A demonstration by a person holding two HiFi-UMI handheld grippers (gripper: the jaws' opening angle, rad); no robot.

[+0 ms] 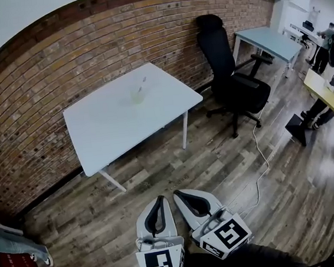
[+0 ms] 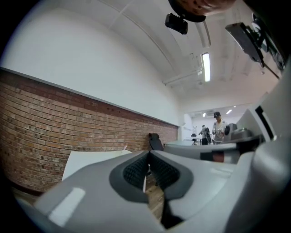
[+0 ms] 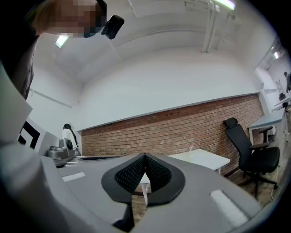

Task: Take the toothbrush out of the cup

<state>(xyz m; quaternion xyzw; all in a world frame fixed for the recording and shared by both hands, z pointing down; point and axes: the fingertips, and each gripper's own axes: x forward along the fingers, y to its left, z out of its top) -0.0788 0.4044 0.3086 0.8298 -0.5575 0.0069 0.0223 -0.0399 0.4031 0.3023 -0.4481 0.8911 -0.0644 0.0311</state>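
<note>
A clear cup (image 1: pixel 137 94) with a toothbrush (image 1: pixel 142 83) upright in it stands near the far edge of a white table (image 1: pixel 113 129), by the brick wall. Both grippers are low in the head view, over the wooden floor and well short of the table. My left gripper (image 1: pixel 161 198) and my right gripper (image 1: pixel 177 193) sit side by side, pads together, with nothing between them. In the left gripper view the shut pads (image 2: pixel 136 172) frame the table, with the toothbrush (image 2: pixel 124 147) tiny beyond. In the right gripper view the toothbrush (image 3: pixel 191 148) shows above the table (image 3: pixel 204 157).
A black office chair (image 1: pixel 232 75) stands right of the table, with a white cable (image 1: pixel 259 162) trailing over the floor. Further right are a pale blue desk (image 1: pixel 267 39), a yellow desk (image 1: pixel 322 90) and a person (image 1: pixel 326 42). A red seat (image 1: pixel 14 264) is at the lower left.
</note>
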